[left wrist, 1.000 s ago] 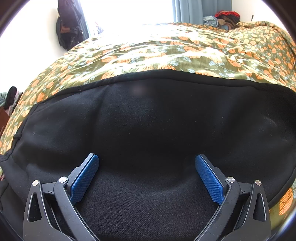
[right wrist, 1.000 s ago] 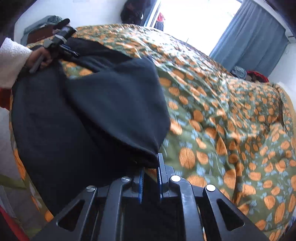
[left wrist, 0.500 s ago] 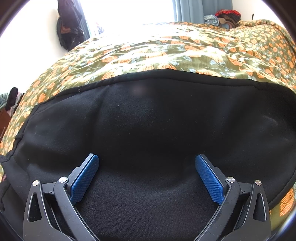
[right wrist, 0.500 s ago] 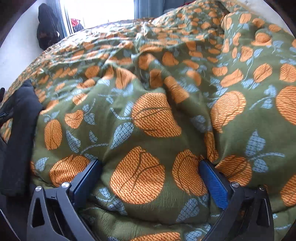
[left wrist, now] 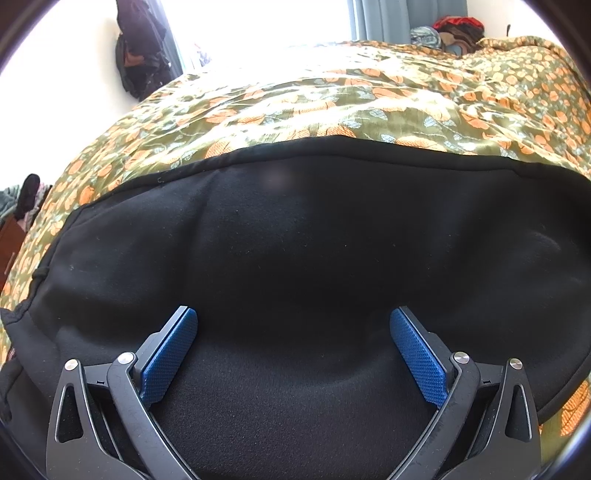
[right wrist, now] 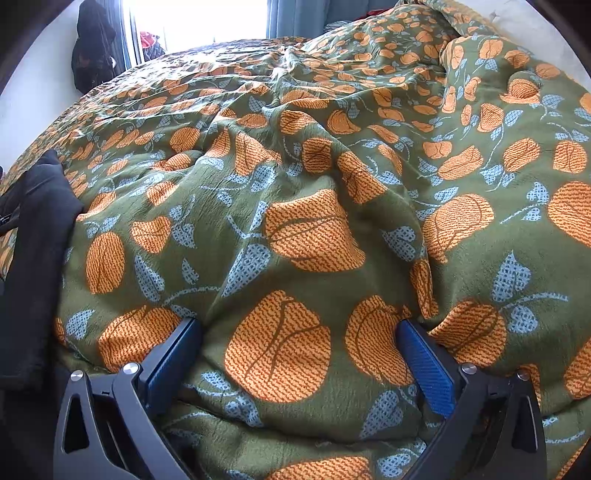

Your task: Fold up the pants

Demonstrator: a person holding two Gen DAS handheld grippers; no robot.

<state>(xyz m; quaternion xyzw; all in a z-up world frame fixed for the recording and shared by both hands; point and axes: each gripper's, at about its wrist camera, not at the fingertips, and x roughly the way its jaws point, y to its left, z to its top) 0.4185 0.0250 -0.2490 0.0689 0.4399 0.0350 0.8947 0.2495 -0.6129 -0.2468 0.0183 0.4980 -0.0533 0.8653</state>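
Black pants lie folded on a green bedspread with orange flowers. They fill the lower half of the left wrist view. My left gripper is open and empty, its blue pads low over the black cloth. In the right wrist view the pants show only as a black strip at the left edge. My right gripper is open and empty, its pads pressed against the bedspread to the right of the pants.
The bedspread is rumpled with raised folds toward the far right. A dark bag hangs on the wall at the far left. A bright window with blue curtains is behind the bed. Piled clothes lie beyond its far edge.
My right gripper let go of the pants' edge, opened and swung right, off the pants onto the bare bedspread. My left gripper stayed open over the pants and hardly moved.
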